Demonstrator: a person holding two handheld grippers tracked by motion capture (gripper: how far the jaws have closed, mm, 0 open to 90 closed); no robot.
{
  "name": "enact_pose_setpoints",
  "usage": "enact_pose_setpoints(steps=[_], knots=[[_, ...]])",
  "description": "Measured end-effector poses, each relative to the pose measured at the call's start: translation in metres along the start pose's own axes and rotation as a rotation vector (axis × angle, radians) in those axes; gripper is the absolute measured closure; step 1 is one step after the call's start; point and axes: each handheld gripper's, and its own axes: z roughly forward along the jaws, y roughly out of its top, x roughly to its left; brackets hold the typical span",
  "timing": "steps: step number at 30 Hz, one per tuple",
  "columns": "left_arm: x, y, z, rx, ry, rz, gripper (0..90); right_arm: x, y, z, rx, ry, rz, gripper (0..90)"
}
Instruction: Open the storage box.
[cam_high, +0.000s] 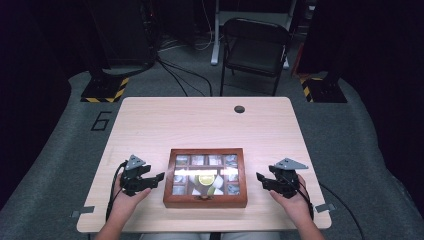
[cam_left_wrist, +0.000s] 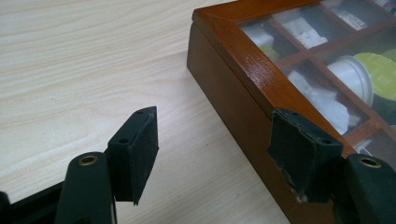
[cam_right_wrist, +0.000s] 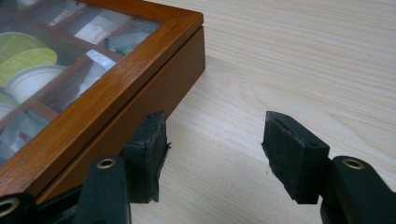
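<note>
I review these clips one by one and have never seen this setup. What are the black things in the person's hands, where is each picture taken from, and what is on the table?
No robot here: a person sits at the table and holds a hand-held two-jaw gripper in each hand. The high view looks down from above, with the left gripper and the right gripper on either side of a wooden box. The other two pictures come from small cameras riding on the grippers, looking along their black jaws.

The box is shut, with a glass lid over small compartments; inside are packets and a white cup with a green top. In the left gripper view, the gripper points at the box's side; in the right gripper view, that gripper points at the opposite side. Both have their jaws apart with nothing between them. Nothing is held.
</note>
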Motion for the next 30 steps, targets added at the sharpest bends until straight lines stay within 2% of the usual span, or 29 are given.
enact_pose_setpoints(steps=[4, 10, 15, 30], knots=[[-0.003, -0.001, -0.007, -0.01, -0.002, -0.006, 32.7, 0.005, -0.001, -0.005, -0.007, 0.015, 0.0, 39.9], [-0.014, -0.006, -0.018, -0.017, -0.026, 0.015, 32.8, 0.018, -0.004, -0.014, -0.014, 0.047, -0.004, 40.7], [-0.023, -0.008, -0.026, -0.024, -0.04, 0.04, 32.9, 0.028, -0.007, -0.022, -0.013, 0.054, -0.042, 41.0], [-0.048, -0.02, -0.044, -0.05, -0.077, 0.073, 33.0, 0.057, -0.021, -0.037, -0.015, 0.128, -0.058, 41.2]])
